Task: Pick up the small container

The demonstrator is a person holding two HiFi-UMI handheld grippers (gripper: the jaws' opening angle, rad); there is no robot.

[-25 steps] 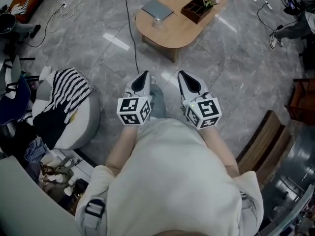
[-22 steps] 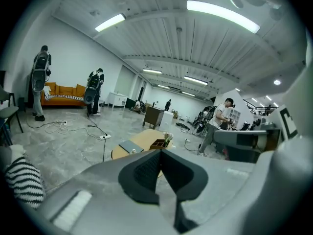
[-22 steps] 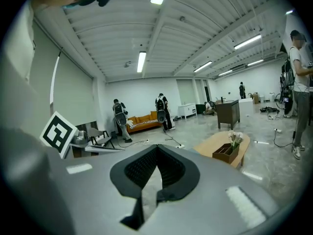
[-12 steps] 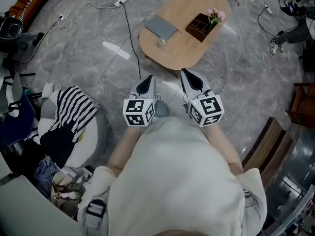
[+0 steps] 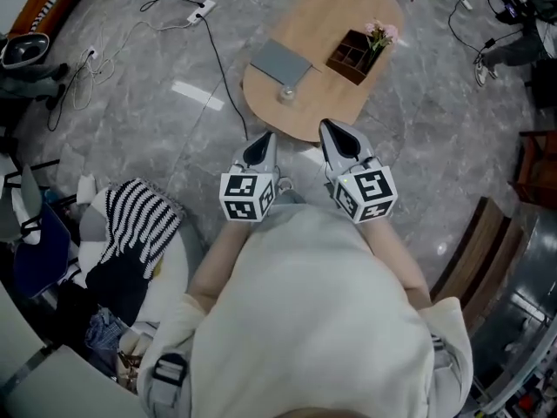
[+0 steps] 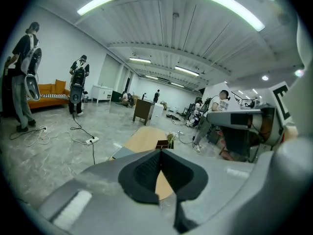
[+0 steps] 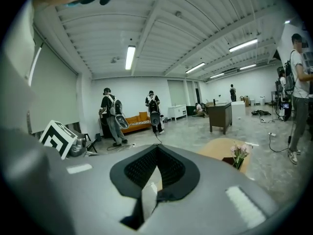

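A small clear container (image 5: 286, 95) stands near the front edge of an oval wooden table (image 5: 339, 16), just ahead of both grippers. My left gripper (image 5: 260, 140) and right gripper (image 5: 336, 132) are held side by side at waist height, short of the table edge, both shut with nothing between the jaws. In the left gripper view the closed left gripper (image 6: 160, 152) points at the table (image 6: 145, 136). The right gripper (image 7: 156, 150) in its own view also shows its tips meeting. The container does not show in either gripper view.
On the table lie a grey flat pad (image 5: 280, 61) and a brown compartment box with pink flowers (image 5: 355, 50). A black cable and power strip (image 5: 201, 10) cross the floor at left. A pouffe with striped cloth (image 5: 135, 220) stands left; a wooden bench (image 5: 474, 242) right. People stand far off (image 7: 111, 114).
The table has come closer to the grippers and lower in the head view as the person walks toward it. Both grippers stay shut and side by side.
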